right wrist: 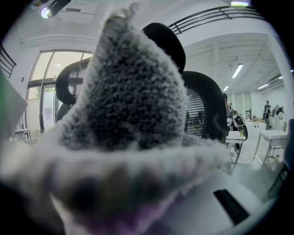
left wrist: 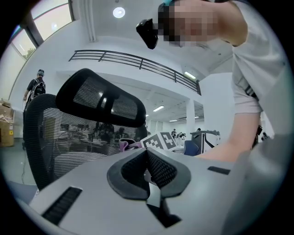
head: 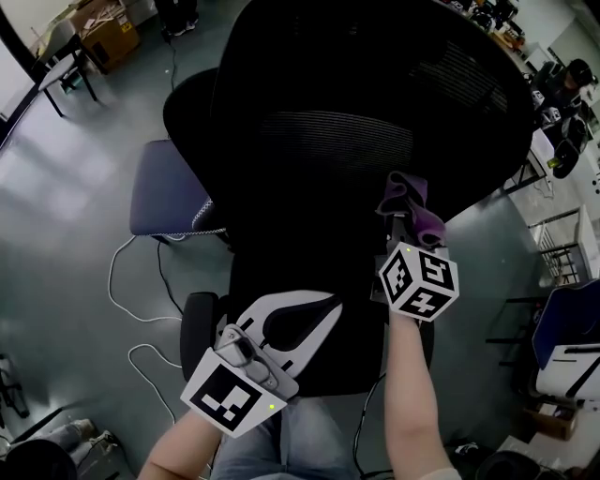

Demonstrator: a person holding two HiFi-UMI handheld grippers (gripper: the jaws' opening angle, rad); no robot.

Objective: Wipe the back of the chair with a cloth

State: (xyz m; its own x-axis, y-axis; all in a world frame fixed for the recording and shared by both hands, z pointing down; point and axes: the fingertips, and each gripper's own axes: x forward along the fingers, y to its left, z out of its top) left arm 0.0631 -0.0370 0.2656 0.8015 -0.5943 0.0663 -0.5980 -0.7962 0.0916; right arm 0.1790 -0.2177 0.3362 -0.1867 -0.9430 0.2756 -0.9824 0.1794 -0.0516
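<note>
1. Glossy grey floor and an open office surround the black mesh chair back. It stands just ahead of both claws, with its headrest above them.
2. A purple cloth is bunched in the right claw, which is clenched on it. A wad sticks out past the tips toward the mesh. In the right gripper view the fabric fills most of the frame and buries the jaws.
3. From the head view, the cloth's leading fold lies over the lower right part of the mesh, directly ahead of the right claw. Whether it is actually touching cannot be told.
4. The wad probably leads so that soft fabric, not the claw's plastic, meets the mesh. The wiping looks to be about to begin or just under way.
5. The left claw is clenched on nothing, its dark pads pressed together. It sits lower than the right claw, to its left and nearer the person, apparently held back to keep clear of the stroke.
6. Farther out, a blue-seated chair stands left of the left claw. White cables trail on the floor near it, and cardboard boxes sit well beyond.
</note>
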